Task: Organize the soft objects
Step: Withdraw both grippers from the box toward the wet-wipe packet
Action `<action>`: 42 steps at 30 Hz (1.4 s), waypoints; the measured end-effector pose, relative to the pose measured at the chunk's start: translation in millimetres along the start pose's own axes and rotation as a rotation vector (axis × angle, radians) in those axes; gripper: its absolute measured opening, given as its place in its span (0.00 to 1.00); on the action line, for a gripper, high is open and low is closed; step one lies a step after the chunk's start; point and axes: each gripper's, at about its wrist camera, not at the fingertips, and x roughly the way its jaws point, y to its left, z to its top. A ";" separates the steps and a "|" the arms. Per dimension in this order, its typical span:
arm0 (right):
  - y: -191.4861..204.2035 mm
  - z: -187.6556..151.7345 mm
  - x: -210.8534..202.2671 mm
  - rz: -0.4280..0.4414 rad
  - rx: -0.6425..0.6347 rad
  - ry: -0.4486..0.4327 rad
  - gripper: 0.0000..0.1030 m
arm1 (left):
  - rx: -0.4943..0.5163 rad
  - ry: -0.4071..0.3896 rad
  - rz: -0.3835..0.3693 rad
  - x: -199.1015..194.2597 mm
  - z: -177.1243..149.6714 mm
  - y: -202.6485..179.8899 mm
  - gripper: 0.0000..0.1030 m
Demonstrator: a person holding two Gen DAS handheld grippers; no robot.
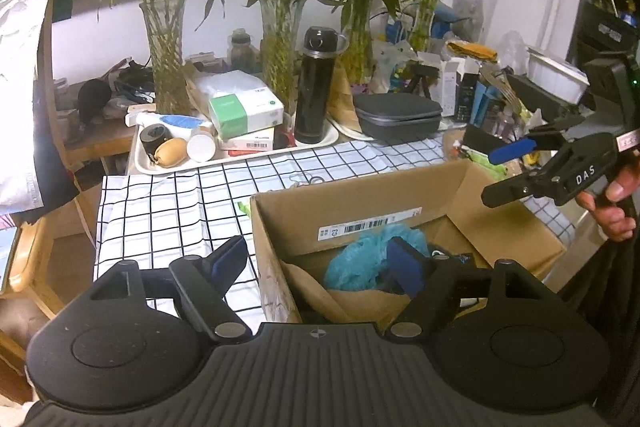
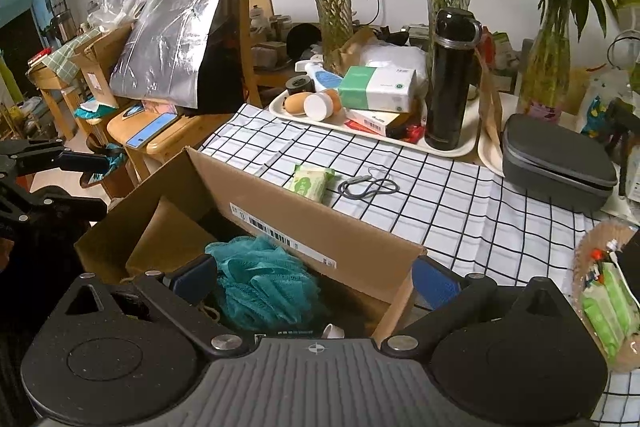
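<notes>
Currently the teal mesh bath sponge (image 1: pixel 370 255) lies inside the open brown cardboard box (image 1: pixel 400 195), which stands on the counter covered with a white cloth with a black grid (image 1: pixel 168 211).

Left tongs (image 1: pixel 320 259): jaws stand apart, nothing between the pads. The left blue-padded finger (image 1: pixel 230 259) hangs over the gridded cloth outside the box's left wall; the right one (image 1: pixel 406 267) hangs inside the box, just beside the sponge in this view. Whether it touches the mesh cannot be told.

Right tongs (image 2: pixel 314 281): jaws stand wide apart, nothing clamped. In the right wrist view the sponge (image 2: pixel 260 283) lies between the two fingers, nearer the left pad (image 2: pixel 194 277); the other pad (image 2: pixel 436 283) sits outside the box's near corner. In the left wrist view these tongs (image 1: pixel 508 171) hang above the box's right edge, held by a hand (image 1: pixel 612 207).

A green-and-white wipes packet (image 2: pixel 312 181) and a grey cord (image 2: pixel 366 185) lie on the cloth behind the box. A cream tray (image 2: pixel 452 149) carries a black flask (image 2: pixel 448 79).
</notes>
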 end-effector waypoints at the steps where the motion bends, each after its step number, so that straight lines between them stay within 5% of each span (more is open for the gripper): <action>1: -0.5 -0.1 0.1 -0.002 0.002 0.000 1.00 | -0.005 0.002 -0.002 0.7 0.1 0.7 0.77; 42: -40.8 22.4 27.3 -0.133 0.094 -0.041 1.00 | -0.049 -0.047 0.023 48.4 34.8 46.4 0.78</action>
